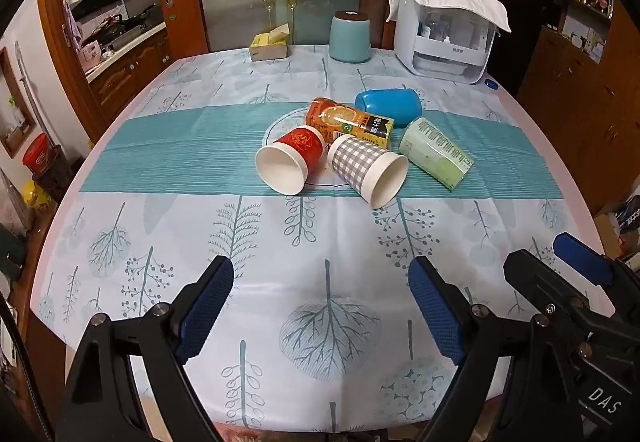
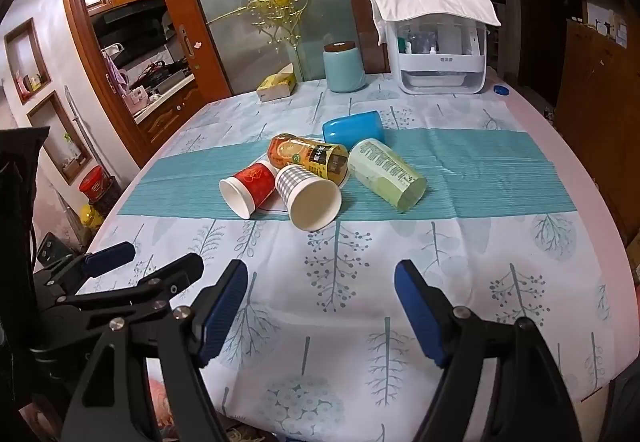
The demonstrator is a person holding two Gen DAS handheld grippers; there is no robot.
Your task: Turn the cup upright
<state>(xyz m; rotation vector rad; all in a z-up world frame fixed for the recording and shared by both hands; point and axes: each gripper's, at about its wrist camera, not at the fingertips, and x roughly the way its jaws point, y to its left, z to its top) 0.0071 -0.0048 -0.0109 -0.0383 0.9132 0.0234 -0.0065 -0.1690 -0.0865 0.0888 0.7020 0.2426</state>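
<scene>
Left wrist view is showing both grippers, left gripper (image 1: 320,306) and right gripper (image 2: 320,306), hovering spread and empty near the table edge, approach not yet begun, while the checked cup (image 1: 366,170) is lying sideways mid-table, awaiting a reach, grasp and tilt.

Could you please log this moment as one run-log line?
phase: pre-grasp | left tool: open, empty | right tool: open, empty | red paper cup, checked paper cup: on sides

**Five cups lying on their sides**

On the tree-print tablecloth (image 1: 240,242), a red paper cup (image 1: 290,160) and grey checked paper cup (image 1: 366,170) lie touching an orange printed cup (image 1: 348,122), near the blue plastic cup (image 1: 388,106) and pale green cup (image 1: 436,152). The left gripper (image 1: 320,318) hangs spread wide.
</scene>
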